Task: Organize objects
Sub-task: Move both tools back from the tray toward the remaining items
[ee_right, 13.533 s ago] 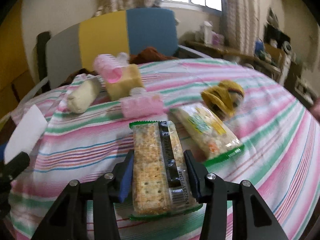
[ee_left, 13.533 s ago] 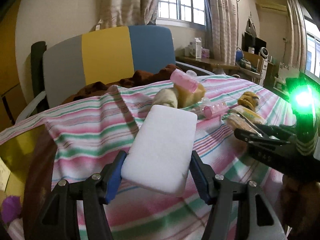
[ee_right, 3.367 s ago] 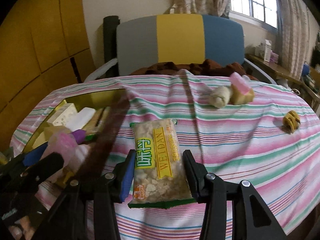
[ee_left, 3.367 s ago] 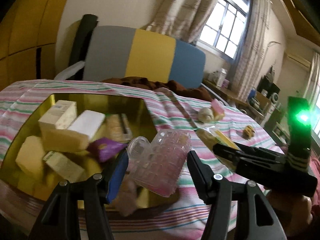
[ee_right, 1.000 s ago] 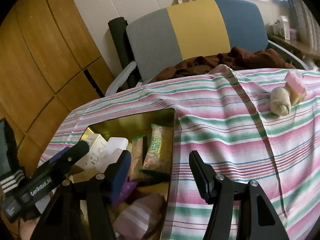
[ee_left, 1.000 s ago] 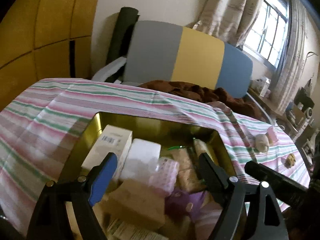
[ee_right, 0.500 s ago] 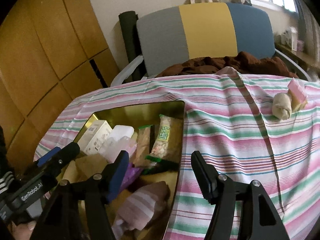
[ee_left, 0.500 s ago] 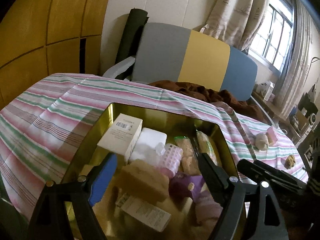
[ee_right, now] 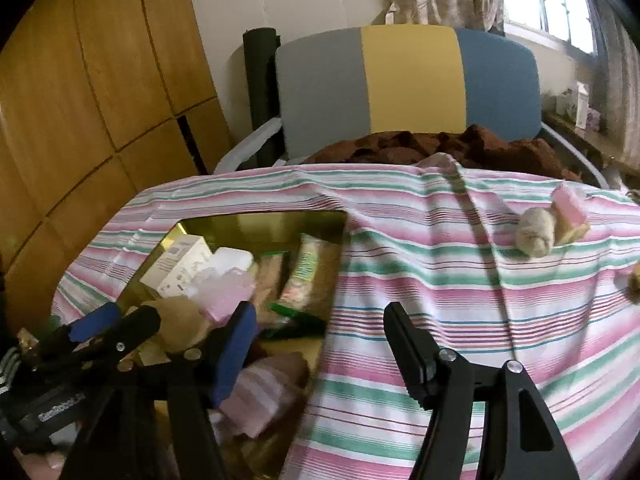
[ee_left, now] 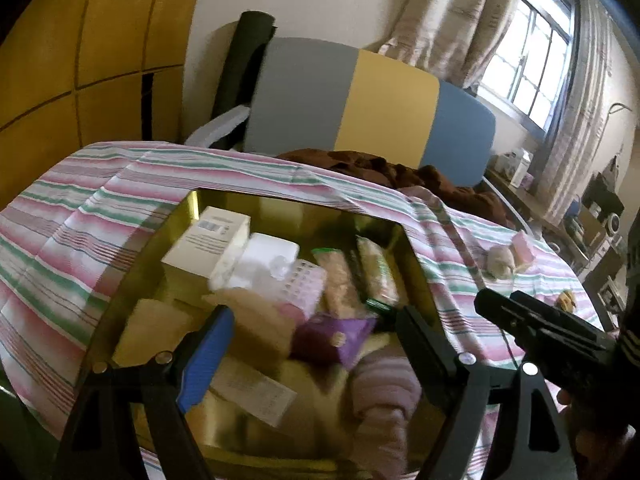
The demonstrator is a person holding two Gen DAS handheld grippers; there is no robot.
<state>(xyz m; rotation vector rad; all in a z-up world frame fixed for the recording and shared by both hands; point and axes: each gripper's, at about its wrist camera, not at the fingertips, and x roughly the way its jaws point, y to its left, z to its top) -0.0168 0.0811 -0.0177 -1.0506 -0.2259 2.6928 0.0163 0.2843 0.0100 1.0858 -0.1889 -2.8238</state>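
Note:
A gold tin (ee_left: pixel 280 206) on the striped cloth holds a white carton (ee_left: pixel 208 240), a white sponge (ee_left: pixel 268 254), a pink curler (ee_left: pixel 302 286), two snack packs (ee_left: pixel 376 272), a purple packet (ee_left: pixel 332 334) and a pink striped cloth (ee_left: pixel 384 392). My left gripper (ee_left: pixel 310 320) hangs open over the tin with nothing between its fingers. My right gripper (ee_right: pixel 316 314) hovers over the tin's right rim (ee_right: pixel 340 264); its jaws are opening and nothing is between them. On the cloth to the far right lie a beige roll (ee_right: pixel 536 236), a pink curler on a yellow sponge (ee_right: pixel 568 208) and a small yellow item (ee_left: pixel 566 300).
A chair with a grey, yellow and blue back (ee_right: pixel 408 84) stands behind the table, with brown fabric (ee_right: pixel 440 146) on its seat. Wooden panelling (ee_right: pixel 80 100) runs along the left. The left gripper (ee_right: pixel 120 322) shows at the lower left of the right wrist view.
Both grippers have drawn back from the tin, so more of it and the cloth shows. The right jaws have widened. The snack pack lies in the tin.

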